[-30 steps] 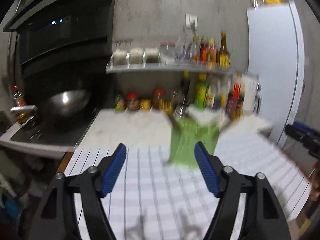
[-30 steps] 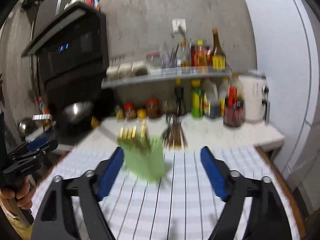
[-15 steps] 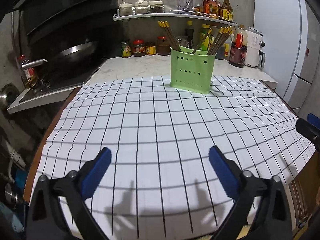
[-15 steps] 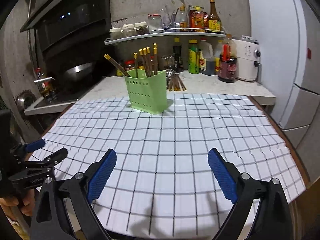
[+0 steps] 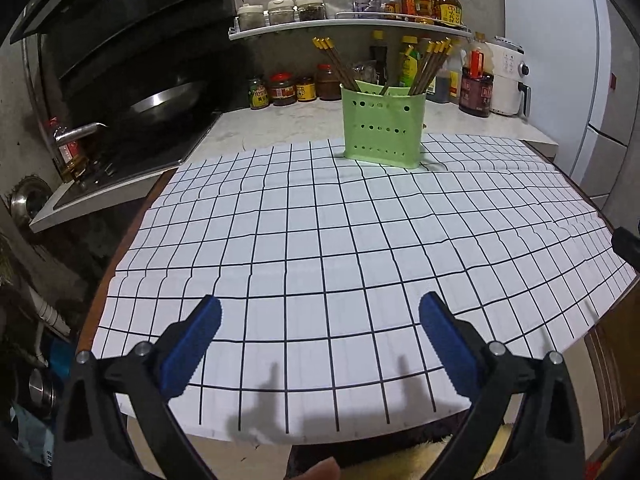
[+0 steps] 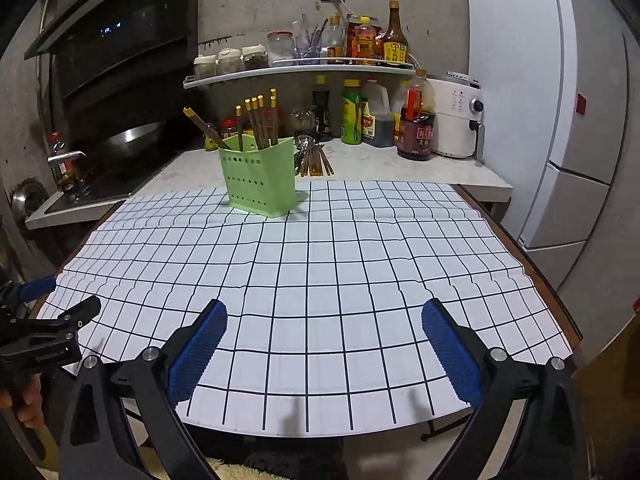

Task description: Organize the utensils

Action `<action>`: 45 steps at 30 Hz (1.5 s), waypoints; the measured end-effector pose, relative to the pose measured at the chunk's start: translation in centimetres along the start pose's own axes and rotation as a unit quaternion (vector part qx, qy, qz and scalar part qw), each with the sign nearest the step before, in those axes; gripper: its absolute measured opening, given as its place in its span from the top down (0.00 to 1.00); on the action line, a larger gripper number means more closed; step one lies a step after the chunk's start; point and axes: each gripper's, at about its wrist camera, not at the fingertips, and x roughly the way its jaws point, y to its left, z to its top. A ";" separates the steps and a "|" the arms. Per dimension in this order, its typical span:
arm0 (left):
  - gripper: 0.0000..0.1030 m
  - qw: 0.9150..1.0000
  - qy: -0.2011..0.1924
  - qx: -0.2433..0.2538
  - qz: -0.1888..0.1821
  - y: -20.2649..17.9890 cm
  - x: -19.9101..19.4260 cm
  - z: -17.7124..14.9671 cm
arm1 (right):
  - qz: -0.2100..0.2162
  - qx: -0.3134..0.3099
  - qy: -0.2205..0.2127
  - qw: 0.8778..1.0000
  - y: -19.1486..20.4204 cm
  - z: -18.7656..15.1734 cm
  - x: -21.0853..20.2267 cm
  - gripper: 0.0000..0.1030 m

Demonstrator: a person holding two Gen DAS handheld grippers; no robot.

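Note:
A green perforated utensil holder (image 5: 382, 126) stands at the far edge of the white grid cloth (image 5: 320, 256), with several brown gold-tipped chopsticks (image 5: 430, 65) standing in it. It also shows in the right wrist view (image 6: 260, 178). More chopsticks and spoons (image 6: 314, 158) lie on the counter behind the holder. My left gripper (image 5: 320, 326) is open and empty over the cloth's near edge. My right gripper (image 6: 324, 330) is open and empty over the near edge too. The left gripper also shows at the left of the right wrist view (image 6: 48, 320).
A stove with a wok (image 5: 168, 98) is at the left. A shelf of jars and bottles (image 5: 348, 20) runs along the back wall. Sauce bottles and a white air fryer (image 6: 456, 120) stand on the counter. A fridge (image 6: 560, 120) is at the right.
Both grippers have pulled back from near the green holder to the near edge of the table and stayed open. The view has steadied in the last half second.

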 end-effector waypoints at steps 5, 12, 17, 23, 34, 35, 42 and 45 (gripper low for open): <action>0.06 1.000 -0.004 -0.004 0.000 0.2 -0.2 0.1 | -0.002 0.005 0.000 1.000 -0.3 0.0 0.1 0.06; 0.06 1.000 -0.005 -0.007 -0.002 0.4 -0.2 0.2 | -0.004 0.010 0.001 1.000 -0.7 0.0 0.3 0.06; 0.06 1.000 -0.007 -0.010 -0.002 0.4 -0.2 0.3 | -0.003 0.013 0.001 1.000 -0.9 0.0 0.4 0.06; 0.06 1.000 -0.007 -0.010 -0.002 0.4 -0.2 0.3 | -0.004 0.012 0.001 1.000 -0.9 -0.1 0.3 0.06; 0.06 1.000 -0.008 -0.012 -0.001 0.9 -0.3 0.4 | -0.005 0.014 0.001 1.000 -0.8 -0.1 0.4 0.06; 0.06 1.000 -0.008 -0.012 -0.001 0.9 -0.3 0.4 | -0.004 0.014 0.001 1.000 -0.8 -0.1 0.4 0.06; 0.06 1.000 -0.007 -0.011 0.000 0.8 -0.2 0.5 | -0.004 0.014 0.002 1.000 -0.9 -0.1 0.5 0.06; 0.06 1.000 -0.007 -0.011 0.000 0.8 -0.2 0.6 | -0.004 0.015 0.003 1.000 -1.0 -0.1 0.5 0.06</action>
